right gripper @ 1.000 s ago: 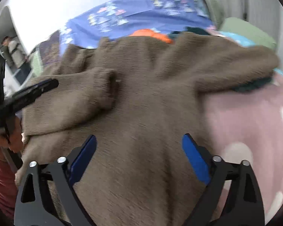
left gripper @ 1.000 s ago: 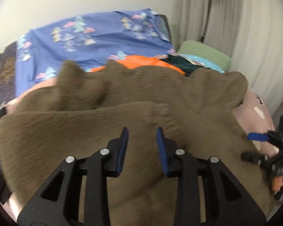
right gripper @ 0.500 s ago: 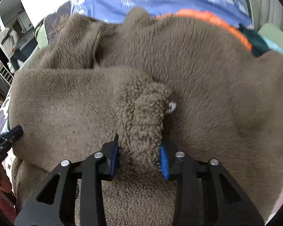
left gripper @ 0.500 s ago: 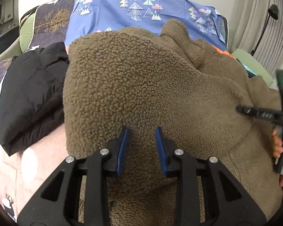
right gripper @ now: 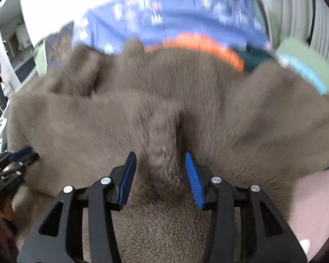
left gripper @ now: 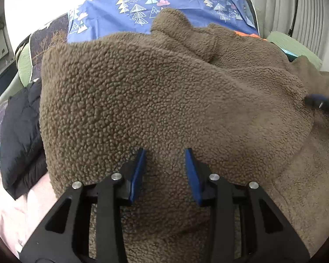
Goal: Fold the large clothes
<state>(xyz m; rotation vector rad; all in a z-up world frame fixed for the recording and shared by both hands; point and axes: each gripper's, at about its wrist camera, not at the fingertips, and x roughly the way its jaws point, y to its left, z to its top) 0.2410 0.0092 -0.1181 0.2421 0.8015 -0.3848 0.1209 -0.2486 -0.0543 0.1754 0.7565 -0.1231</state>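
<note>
Left wrist view, item one: a brown fleece jacket (left gripper: 164, 92), large and thick-piled, heaped on the bed with a broad flap folded over toward the near left. It sits between a black padded coat (left gripper: 19, 135) on the left and the pink sheet (left gripper: 13, 214) near me. Behind it, far side, lies a blue cloth printed with trees (left gripper: 168, 6).

Item two: my left gripper (left gripper: 165, 171). Its jaws have just been opening; they stand apart over the near edge of the flap, pile between them but the pads not pressing, so I count it released.

Item three, right wrist view (blurred): my right gripper (right gripper: 159, 175). Its jaws have just been opening too, and a ridge of fleece rises between them with a gap on each side. Released, as far as the blur lets me tell. The other gripper shows at the far left of this view.

Handling, my judgement: soft, limp, bulky, moderately heavy for clothing, not fragile or slippery. The pile compresses, so a shallow pinch may slide off. I would bite deep on a doubled edge, hem or seam, both sides together.
</note>
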